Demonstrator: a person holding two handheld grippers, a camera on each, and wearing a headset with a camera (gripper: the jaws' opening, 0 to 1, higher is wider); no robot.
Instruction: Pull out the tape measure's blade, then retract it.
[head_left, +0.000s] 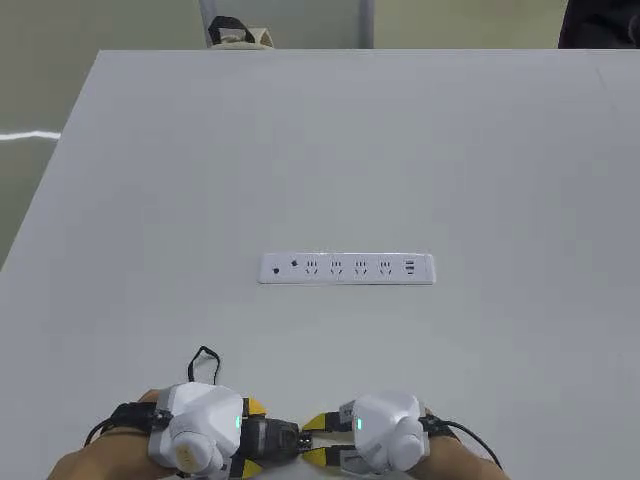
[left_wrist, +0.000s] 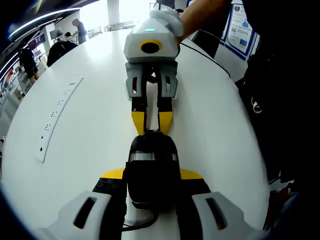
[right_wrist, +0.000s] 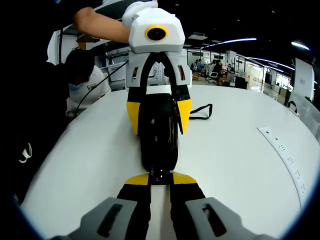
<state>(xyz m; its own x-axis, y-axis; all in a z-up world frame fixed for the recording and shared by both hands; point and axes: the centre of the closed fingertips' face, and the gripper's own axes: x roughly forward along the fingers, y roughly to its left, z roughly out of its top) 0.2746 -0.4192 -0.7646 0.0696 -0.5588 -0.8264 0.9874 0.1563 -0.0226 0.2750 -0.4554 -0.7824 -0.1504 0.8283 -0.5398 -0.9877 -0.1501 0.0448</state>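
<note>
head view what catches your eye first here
At the near edge of the grey table, two white grippers meet nose to nose: the left gripper is shut on a black tape measure, and the right gripper pinches its front end. Beyond them, a white power strip lies mid-table.

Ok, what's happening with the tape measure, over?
Left gripper shut on tape measure. Right gripper pinching blade tip, blade not out. Power strip clear ahead.

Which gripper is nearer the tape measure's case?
Left. The left gripper clamps the tape measure case between its jaws; the right gripper sits at its front end, pinching the blade tip.
</note>
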